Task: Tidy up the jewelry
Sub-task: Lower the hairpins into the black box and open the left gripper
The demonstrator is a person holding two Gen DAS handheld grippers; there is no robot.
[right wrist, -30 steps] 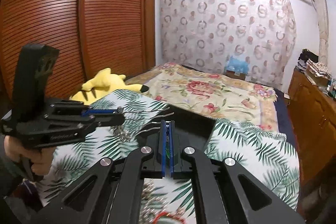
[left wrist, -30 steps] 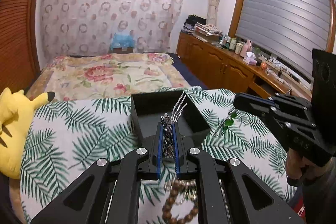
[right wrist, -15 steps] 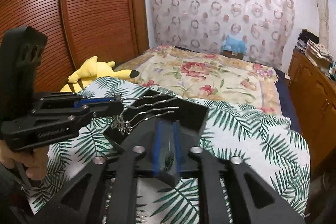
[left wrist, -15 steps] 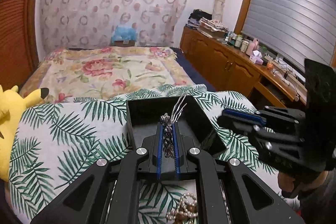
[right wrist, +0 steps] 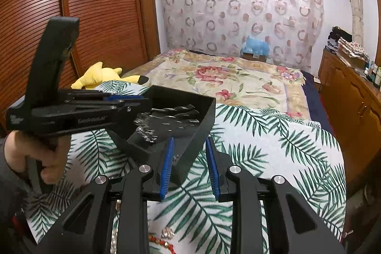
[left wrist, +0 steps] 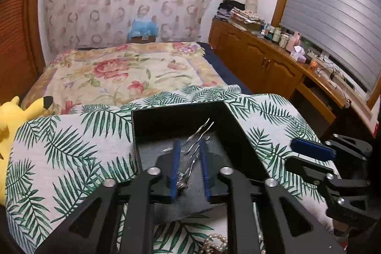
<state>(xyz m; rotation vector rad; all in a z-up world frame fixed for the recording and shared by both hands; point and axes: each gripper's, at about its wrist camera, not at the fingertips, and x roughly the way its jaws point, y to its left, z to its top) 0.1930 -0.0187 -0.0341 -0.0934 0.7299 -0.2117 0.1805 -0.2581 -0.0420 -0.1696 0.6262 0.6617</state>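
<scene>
A black open jewelry box [left wrist: 234, 132] sits on the palm-leaf cloth; it also shows in the right wrist view [right wrist: 204, 116]. My left gripper [left wrist: 189, 168] is open over the box, and a silver hair clip [left wrist: 194, 151] lies loose between its fingers on the box floor. In the right wrist view the clip [right wrist: 166, 119] lies in the box under the left gripper [right wrist: 133, 102]. My right gripper [right wrist: 189, 166] is open, its fingers either side of the box's near corner. It shows at the right in the left wrist view [left wrist: 312, 151].
Pearl beads [left wrist: 215, 242] lie on the cloth below the left gripper. Small trinkets [right wrist: 167, 233] and red beads [right wrist: 162, 242] lie near the right gripper. A yellow plush [right wrist: 104, 74] sits at left, the bed [right wrist: 226, 77] beyond, wooden cabinets [left wrist: 269, 63] on the right.
My left gripper has come down into the box and opened, letting go of the silver clip. My right gripper has opened and moved up to the box's corner.
</scene>
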